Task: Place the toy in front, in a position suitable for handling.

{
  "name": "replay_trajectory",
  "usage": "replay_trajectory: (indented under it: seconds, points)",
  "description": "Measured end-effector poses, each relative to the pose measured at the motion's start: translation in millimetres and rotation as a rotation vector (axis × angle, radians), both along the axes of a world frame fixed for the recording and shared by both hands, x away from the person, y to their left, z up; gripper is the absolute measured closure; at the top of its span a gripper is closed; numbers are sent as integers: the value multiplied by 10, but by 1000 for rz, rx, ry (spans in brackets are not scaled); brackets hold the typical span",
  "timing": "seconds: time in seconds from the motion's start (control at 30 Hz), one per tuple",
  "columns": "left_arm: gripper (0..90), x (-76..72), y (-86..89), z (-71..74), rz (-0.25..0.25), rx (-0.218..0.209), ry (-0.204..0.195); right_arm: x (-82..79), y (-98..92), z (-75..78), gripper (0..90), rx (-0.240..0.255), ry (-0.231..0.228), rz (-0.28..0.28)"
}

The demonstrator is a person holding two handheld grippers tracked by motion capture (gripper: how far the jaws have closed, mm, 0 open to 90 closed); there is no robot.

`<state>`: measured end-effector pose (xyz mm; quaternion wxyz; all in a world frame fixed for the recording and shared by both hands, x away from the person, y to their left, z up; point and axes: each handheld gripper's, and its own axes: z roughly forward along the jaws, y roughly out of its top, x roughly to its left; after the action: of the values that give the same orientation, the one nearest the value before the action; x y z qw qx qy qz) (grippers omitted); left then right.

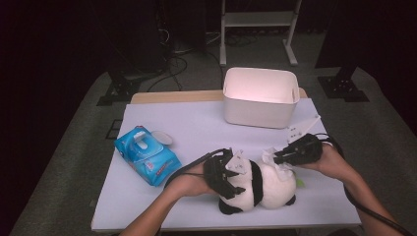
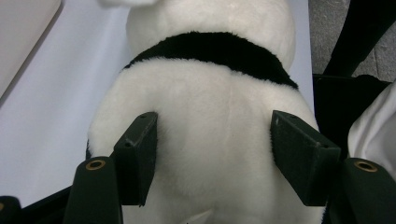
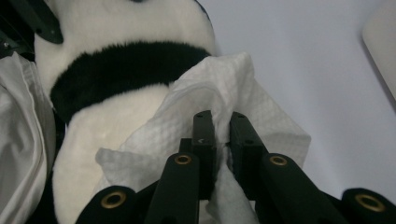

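Left tongs (image 2: 212, 154) squeeze the plush panda (image 2: 210, 102), its face hidden, while right tongs (image 3: 222, 140) pinch a crumpled wipe (image 3: 243, 88)

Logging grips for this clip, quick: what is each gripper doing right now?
Left gripper: closed on the panda plush, pads pressing its white body.
Right gripper: closed on a white wipe lying against the plush.

The right gripper (image 3: 222, 122) pinches a white wipe (image 3: 243, 88) against the plush panda (image 3: 116, 60).
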<state>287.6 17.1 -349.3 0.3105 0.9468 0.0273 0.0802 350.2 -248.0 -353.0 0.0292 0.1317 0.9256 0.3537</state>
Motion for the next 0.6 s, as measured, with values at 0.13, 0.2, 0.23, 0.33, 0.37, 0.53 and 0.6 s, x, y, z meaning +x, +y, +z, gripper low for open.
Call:
replay_trajectory:
  seconds: [0.13,0.2,0.23,0.33,0.37,0.53,0.6]
  points:
    - [342,-13,-9,1,-5,-6,-4,64,188,10,814,-10,4,30]
    - [342,-23,-17,5,-10,-1,-8,82,291,2,814,-18,5,51]
    - [342,-28,-19,5,-8,-1,-10,88,316,0,814,-26,3,57]
    - [343,-19,-8,0,-8,-7,-9,105,320,7,813,-34,3,58]
    - [344,-17,-2,-2,-9,-10,-8,109,291,8,813,-29,5,51]
    - [345,-1,26,-17,1,-26,0,74,21,-21,813,13,3,-7]
    - [345,15,42,-22,6,-31,9,49,-91,-43,813,24,1,-29]
